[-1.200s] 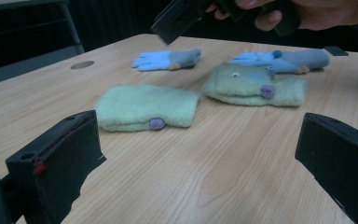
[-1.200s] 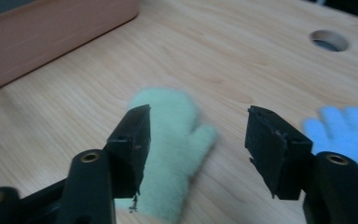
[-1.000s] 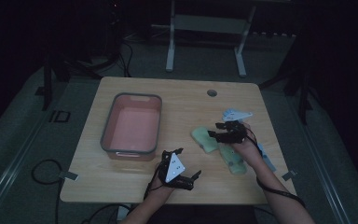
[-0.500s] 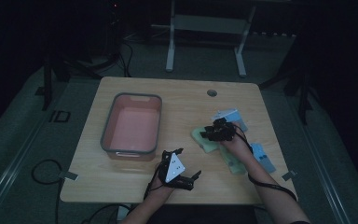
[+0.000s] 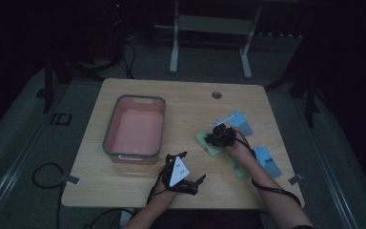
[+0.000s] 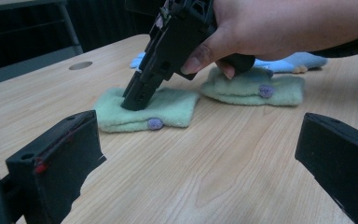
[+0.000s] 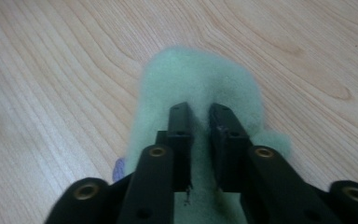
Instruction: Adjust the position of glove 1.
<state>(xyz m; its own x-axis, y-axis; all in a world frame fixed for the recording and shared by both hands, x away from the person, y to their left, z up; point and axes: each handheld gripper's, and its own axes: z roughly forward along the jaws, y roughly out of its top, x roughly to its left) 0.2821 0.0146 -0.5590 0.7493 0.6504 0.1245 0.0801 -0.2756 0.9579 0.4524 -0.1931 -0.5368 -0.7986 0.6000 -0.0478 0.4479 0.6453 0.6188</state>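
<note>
A pale green fleece piece (image 5: 203,141) (image 6: 168,109) (image 7: 191,74) with a small purple dot lies flat on the wooden table (image 5: 181,102). My right gripper (image 5: 217,136) (image 6: 137,95) (image 7: 199,116) points down onto it. Its jaws have just been closing, and they now pinch a ridge of the green fleece between the pads. A second green piece (image 5: 238,168) (image 6: 256,88) lies under the right hand. My left gripper (image 5: 191,168) (image 6: 198,158) rests near the front edge, jaws wide open with nothing between them.
A pink bin (image 5: 109,138) with a grey rim stands on the left half of the table. Two light blue fleece pieces (image 5: 241,121) (image 5: 267,162) lie to the right of the green ones. A round hole (image 5: 216,94) sits near the far edge.
My right gripper moved left and down onto the nearer green piece and its jaws closed on the fleece. The left gripper stayed where it was.
</note>
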